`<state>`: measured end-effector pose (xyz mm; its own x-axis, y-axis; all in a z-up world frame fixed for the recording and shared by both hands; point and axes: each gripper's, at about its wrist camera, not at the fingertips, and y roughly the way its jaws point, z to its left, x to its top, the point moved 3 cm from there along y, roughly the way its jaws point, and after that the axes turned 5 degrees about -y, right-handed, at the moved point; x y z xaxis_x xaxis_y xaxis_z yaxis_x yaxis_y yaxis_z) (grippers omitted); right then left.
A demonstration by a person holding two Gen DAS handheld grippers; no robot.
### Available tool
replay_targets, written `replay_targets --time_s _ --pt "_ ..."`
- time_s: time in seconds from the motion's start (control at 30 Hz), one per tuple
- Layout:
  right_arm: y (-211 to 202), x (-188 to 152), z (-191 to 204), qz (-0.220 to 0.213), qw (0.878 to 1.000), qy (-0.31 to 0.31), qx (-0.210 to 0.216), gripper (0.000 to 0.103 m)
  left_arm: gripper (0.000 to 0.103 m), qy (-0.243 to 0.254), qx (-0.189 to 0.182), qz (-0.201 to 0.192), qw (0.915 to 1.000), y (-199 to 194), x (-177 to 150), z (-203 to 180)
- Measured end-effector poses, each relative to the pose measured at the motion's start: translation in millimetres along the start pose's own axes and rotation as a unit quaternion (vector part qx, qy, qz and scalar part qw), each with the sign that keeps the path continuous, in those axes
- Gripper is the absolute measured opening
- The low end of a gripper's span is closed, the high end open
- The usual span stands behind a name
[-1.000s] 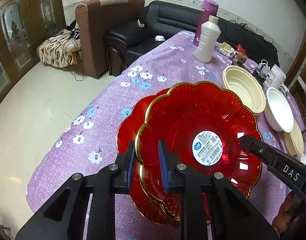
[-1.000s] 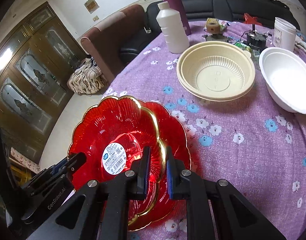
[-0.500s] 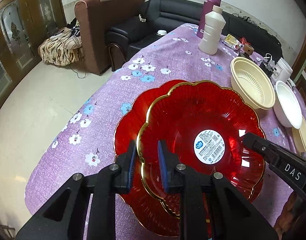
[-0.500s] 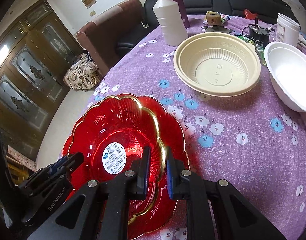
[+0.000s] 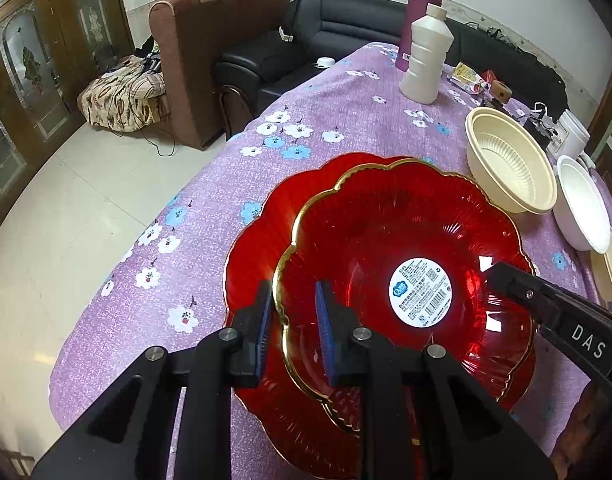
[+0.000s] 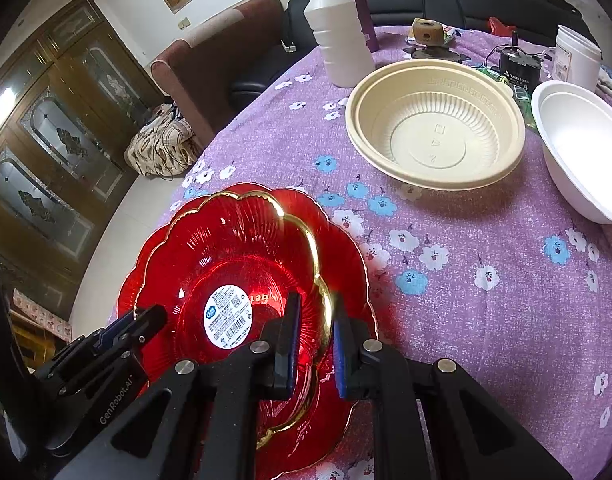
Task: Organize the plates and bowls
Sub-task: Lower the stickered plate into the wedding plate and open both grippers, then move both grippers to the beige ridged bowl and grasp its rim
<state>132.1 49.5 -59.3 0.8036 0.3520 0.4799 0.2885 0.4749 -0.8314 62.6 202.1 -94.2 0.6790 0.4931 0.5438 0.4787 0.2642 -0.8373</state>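
Item one, your purple flowered tablecloth (image 5: 210, 216), carries the lower red plate (image 5: 258, 232) at centre, with the cream bowl (image 6: 438, 128) at 1 o'clock in the right wrist view. Item two, the upper red plate (image 5: 386, 240), has sunk closer onto the lower one over the last second, so the stack looks nearly seated. Item three, your left gripper (image 5: 293, 322) and right gripper (image 6: 314, 344) each clamp its gold rim on opposite sides; release seems next.

Black left gripper (image 5: 294, 328), blue-padded fingers (image 5: 323, 322), silver screws, white "DAS" lettering.
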Motion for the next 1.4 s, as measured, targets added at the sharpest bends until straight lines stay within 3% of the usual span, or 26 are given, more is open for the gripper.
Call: replay_targets --time_s 0.63,0.93,1.13,1.23,1.3,1.4 --pt "10 4 0 0.015 1.000 -0.006 -0.009 0.014 0.018 0.004 0.006 0.006 1.0000 6 -2 0" --pt "14 6 7 0.032 0.999 -0.017 -0.027 0.019 0.018 0.005 0.009 0.009 0.9999 4 -2 0" --pt "10 3 22 0.056 0.997 -0.044 -0.010 0.054 0.019 0.002 0.011 0.014 0.9998 0 -3 0" --pt "1 1 31 0.055 0.995 -0.073 -0.033 0.072 0.023 -0.009 -0.002 0.031 0.9995 -3 -2 4" --pt "-11 1 31 0.041 0.995 -0.078 -0.043 0.074 0.032 -0.019 -0.022 0.041 0.9987 -8 -1 6" --pt "-33 2 18 0.024 0.997 -0.058 -0.040 0.076 0.059 -0.046 -0.051 0.040 0.9968 -26 3 11"
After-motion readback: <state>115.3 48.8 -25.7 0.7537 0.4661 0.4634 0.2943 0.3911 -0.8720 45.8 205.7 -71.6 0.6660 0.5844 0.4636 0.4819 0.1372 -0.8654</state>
